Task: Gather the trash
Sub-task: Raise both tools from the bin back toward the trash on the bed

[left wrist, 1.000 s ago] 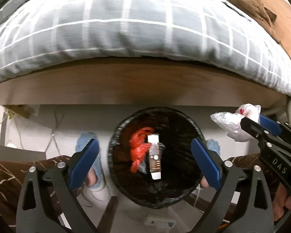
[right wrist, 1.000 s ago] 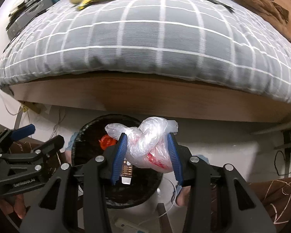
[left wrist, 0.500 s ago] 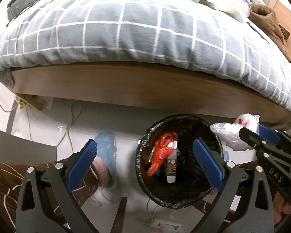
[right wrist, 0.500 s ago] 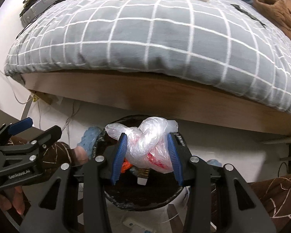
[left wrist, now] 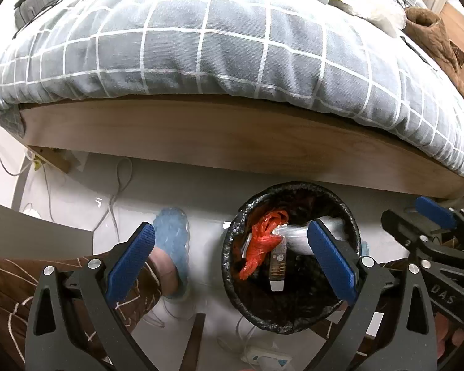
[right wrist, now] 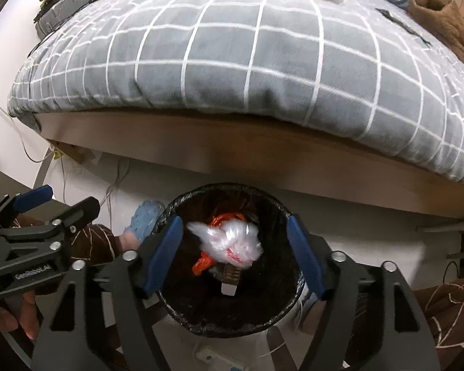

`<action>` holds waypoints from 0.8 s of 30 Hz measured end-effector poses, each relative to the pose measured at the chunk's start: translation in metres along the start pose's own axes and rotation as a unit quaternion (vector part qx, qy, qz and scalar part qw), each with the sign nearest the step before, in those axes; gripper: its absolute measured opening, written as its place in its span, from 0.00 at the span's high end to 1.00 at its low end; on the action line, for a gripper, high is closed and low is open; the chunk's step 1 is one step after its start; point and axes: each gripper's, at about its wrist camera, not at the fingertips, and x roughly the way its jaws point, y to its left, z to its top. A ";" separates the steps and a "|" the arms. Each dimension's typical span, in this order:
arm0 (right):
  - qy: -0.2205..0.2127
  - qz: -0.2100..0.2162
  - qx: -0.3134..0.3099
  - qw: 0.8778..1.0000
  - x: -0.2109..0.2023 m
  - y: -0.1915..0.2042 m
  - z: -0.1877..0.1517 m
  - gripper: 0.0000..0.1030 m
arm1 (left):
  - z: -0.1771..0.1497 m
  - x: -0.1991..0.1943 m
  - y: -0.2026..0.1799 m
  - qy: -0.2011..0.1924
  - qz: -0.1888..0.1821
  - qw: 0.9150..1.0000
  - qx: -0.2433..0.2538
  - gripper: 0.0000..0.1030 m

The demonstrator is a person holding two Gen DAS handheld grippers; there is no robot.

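Right gripper point(right wrist: 235, 256) spread wide and empty at lower centre, clear plastic bag point(right wrist: 230, 241) loose between its pads inside the black-lined trash bin point(right wrist: 182, 303), left gripper point(left wrist: 232, 262) wide open, empty, bin at lower right of its view.

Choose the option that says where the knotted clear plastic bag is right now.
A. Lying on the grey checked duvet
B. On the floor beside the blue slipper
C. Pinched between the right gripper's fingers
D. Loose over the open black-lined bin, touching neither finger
D: the clear plastic bag hangs free over the bin, between the open right gripper fingers.
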 end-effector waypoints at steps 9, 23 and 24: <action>-0.062 -0.039 0.007 0.997 -0.035 -0.020 0.016 0.13 | 0.015 -0.026 -0.006 -0.036 -0.010 0.999 0.003 0.06; -0.175 -0.080 0.018 0.981 -0.087 -0.052 0.066 0.08 | 0.073 -0.066 -0.031 -0.112 -0.019 0.993 0.016 0.06; -0.180 -0.082 0.018 0.980 -0.087 -0.055 0.071 0.08 | 0.079 -0.068 -0.034 -0.117 -0.020 0.993 0.018 0.06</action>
